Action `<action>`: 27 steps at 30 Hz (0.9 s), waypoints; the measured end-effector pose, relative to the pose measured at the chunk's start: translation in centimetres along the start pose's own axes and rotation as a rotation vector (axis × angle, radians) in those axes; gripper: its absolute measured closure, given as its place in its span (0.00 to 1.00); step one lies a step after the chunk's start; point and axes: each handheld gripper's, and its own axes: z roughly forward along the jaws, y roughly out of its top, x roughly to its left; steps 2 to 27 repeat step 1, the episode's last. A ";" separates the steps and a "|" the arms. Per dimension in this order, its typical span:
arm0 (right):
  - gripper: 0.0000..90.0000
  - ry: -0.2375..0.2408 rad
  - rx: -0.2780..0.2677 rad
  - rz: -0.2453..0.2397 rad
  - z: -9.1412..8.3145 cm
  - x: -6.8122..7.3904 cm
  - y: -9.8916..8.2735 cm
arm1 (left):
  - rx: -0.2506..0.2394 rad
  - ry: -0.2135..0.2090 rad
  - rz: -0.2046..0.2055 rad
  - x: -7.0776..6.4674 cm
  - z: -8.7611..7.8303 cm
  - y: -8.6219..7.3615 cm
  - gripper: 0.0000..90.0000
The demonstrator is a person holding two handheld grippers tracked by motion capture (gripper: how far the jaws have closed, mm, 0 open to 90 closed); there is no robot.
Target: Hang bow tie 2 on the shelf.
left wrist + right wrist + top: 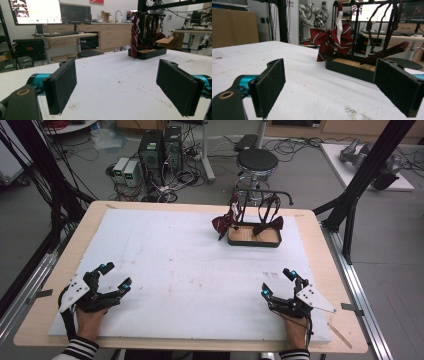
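A black rack with a wooden-floored tray (254,236) stands at the back right of the white mat. A dark red striped bow tie (223,222) hangs from its left side (331,40) (134,35). A second dark red tie (269,224) droops from the bar onto the tray (384,53). My left gripper (115,276) rests open near the front left, nothing between its pads (62,87). At the front right my right gripper (278,282) is also open and empty, its pads (270,85) facing the rack.
The white foam mat (185,270) covers a wooden table (320,235). Behind the table stand a black stool (256,162), computer towers (160,150) and cables on the floor. Black frame posts (360,180) rise at the right and left.
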 end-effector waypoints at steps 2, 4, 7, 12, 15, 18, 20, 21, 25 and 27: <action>0.11 0.002 0.005 -0.001 0.0 0.1 0.0 | -0.003 0.001 -0.003 0.0 -0.1 0.0 0.19; 0.11 0.002 0.005 -0.001 0.0 0.1 0.0 | -0.003 0.001 -0.003 0.0 -0.1 0.0 0.19; 0.11 0.002 0.005 -0.001 0.0 0.1 0.0 | -0.003 0.001 -0.003 0.0 -0.1 0.0 0.19; 0.11 0.002 0.005 -0.001 0.0 0.1 0.0 | -0.003 0.001 -0.003 0.0 -0.1 0.0 0.19; 0.11 0.002 0.005 -0.001 0.0 0.1 0.0 | -0.003 0.001 -0.003 0.0 -0.1 0.0 0.19; 0.11 0.002 0.005 -0.001 0.0 0.1 0.0 | -0.003 0.001 -0.003 0.0 -0.1 0.0 0.19; 0.11 0.002 0.005 -0.001 0.0 0.1 0.0 | -0.003 0.001 -0.003 0.0 -0.1 0.0 0.19; 0.11 0.002 0.005 -0.001 0.0 0.1 0.0 | -0.003 0.001 -0.003 0.0 -0.1 0.0 0.19; 0.11 0.002 0.005 -0.001 0.0 0.1 0.0 | -0.003 0.001 -0.003 0.0 -0.1 0.0 0.19; 0.11 0.002 0.005 -0.001 0.0 0.1 0.0 | -0.003 0.001 -0.003 0.0 -0.1 0.0 0.19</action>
